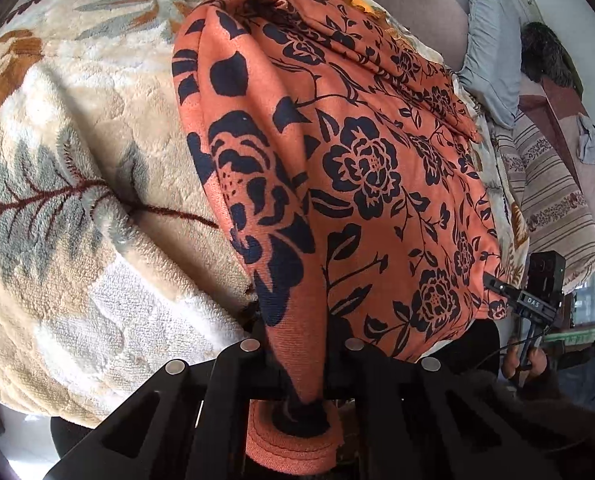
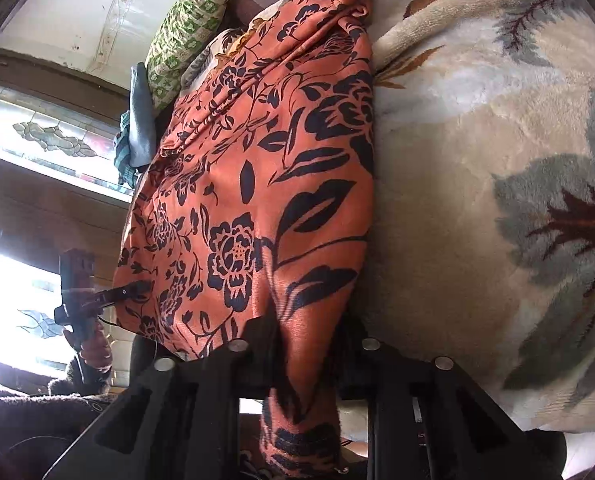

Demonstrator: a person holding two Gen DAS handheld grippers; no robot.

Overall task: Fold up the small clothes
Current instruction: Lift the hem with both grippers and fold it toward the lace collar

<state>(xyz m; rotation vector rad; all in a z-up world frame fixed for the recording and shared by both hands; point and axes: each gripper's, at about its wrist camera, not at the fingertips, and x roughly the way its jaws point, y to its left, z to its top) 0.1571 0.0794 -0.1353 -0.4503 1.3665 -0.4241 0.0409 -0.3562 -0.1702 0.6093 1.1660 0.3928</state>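
Observation:
An orange garment with a black flower print point(image 1: 357, 168) lies stretched over a plush bed blanket; it also shows in the right wrist view point(image 2: 257, 184). My left gripper point(image 1: 297, 364) is shut on its near hem, cloth bunched between the jaws. In the left wrist view my right gripper point(image 1: 493, 282) pinches the garment's other near corner. My right gripper point(image 2: 301, 360) is shut on the hem in its own view, and there my left gripper point(image 2: 137, 290) grips the far corner at left.
A cream blanket with a leaf pattern point(image 1: 77, 200) covers the bed, also in the right wrist view point(image 2: 477, 200). A grey pillow point(image 1: 493, 40) and a striped cloth point(image 1: 553, 196) lie at the far right. A green patterned cushion point(image 2: 189, 20) leans by the wall.

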